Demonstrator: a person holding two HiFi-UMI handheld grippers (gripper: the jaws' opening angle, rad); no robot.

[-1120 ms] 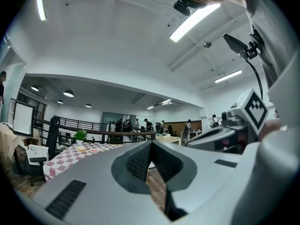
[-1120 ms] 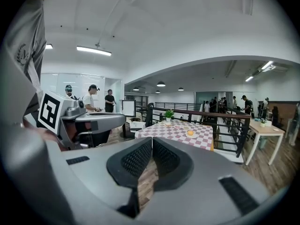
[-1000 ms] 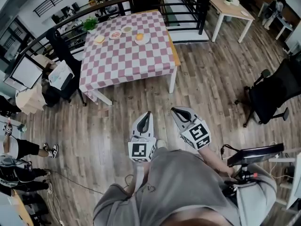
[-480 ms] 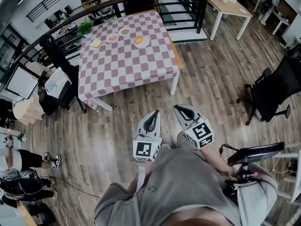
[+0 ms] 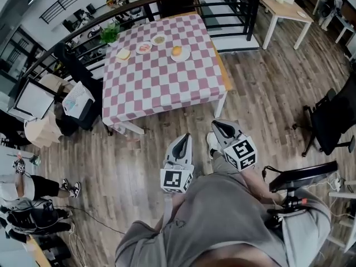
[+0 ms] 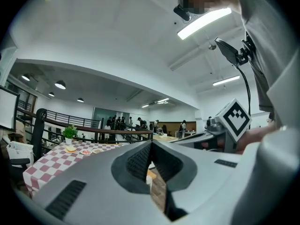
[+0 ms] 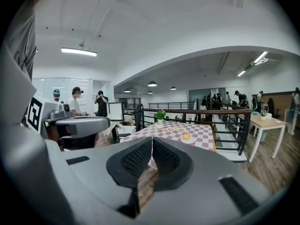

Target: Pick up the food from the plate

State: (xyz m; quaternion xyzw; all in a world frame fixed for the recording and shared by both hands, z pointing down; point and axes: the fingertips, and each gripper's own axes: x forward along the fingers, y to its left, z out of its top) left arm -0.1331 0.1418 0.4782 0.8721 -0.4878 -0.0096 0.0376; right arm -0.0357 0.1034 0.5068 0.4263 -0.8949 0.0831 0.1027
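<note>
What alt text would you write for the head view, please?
A person on a wood floor holds the left gripper and right gripper, both shut and empty, short of a pink-checked table. Four small plates of food sit along its far edge.

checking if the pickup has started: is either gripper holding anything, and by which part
Nothing is held. The left gripper and right gripper are both shut and empty, short of the checkered table with the food.

Your left claw (image 6: 151, 145): jaws together, nothing between them.
Far left: table (image 6: 41, 166) in a checked cloth; three plates (image 6: 86, 151) on it; potted plant (image 6: 69, 133) at its far edge.
Behind the table: railing (image 6: 110, 132), with people standing past it.
Right: marker cube (image 6: 233, 118).
Overhead: strip light (image 6: 204, 22).
</note>
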